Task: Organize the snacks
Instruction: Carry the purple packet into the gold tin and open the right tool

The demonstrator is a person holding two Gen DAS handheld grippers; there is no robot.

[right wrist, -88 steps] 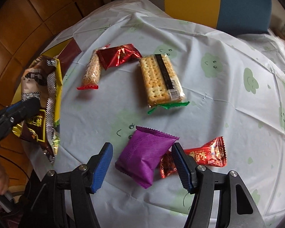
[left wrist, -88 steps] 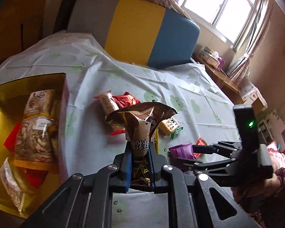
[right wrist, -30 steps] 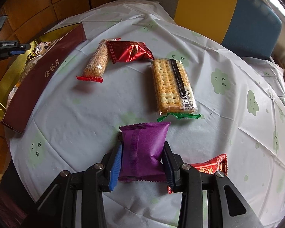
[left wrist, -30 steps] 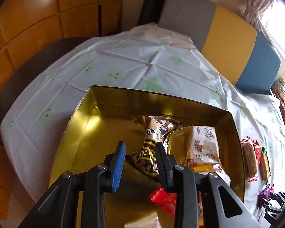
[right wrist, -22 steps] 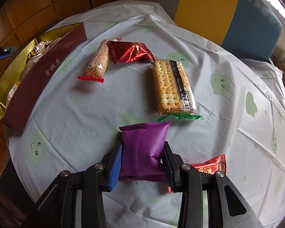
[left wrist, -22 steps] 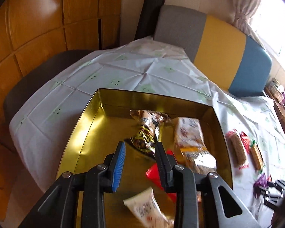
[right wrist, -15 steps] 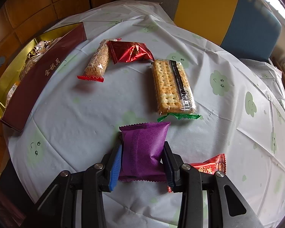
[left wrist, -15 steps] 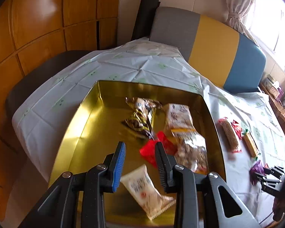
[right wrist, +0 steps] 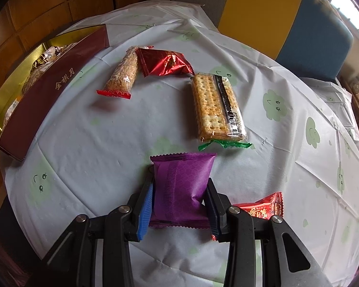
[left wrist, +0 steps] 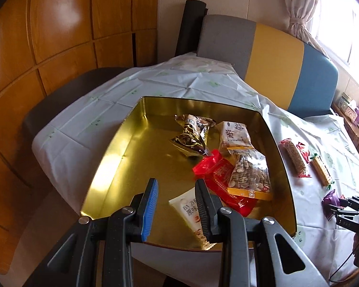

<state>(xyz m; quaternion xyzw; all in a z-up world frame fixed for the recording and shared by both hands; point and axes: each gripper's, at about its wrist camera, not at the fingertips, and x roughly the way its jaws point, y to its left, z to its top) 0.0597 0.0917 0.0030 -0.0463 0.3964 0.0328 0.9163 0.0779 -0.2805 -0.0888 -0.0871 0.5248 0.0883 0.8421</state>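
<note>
A gold tin box (left wrist: 107, 153) holds several snack packs, among them a brown-gold pack (left wrist: 191, 138), a peanut bag (left wrist: 249, 174) and a white pack (left wrist: 189, 210). My left gripper (left wrist: 176, 189) is open and empty, above the box's near edge. My right gripper (right wrist: 179, 196) is shut on a purple snack pack (right wrist: 182, 186) at the tablecloth. On the table lie a cracker pack (right wrist: 215, 107), a sesame bar (right wrist: 124, 74), a dark red pack (right wrist: 165, 62) and a red candy pack (right wrist: 263, 208). The purple pack and right gripper also show in the left wrist view (left wrist: 329, 201).
The box's maroon outer wall (right wrist: 47, 91) stands at the table's left edge. A grey, yellow and blue sofa back (left wrist: 270, 52) lies behind the table. A dark chair (left wrist: 67, 95) and wood panelling (left wrist: 59, 24) are to the left.
My left gripper let go of the brown-gold pack in the box and drew back and up. My right gripper closed on the purple pack and has held still since.
</note>
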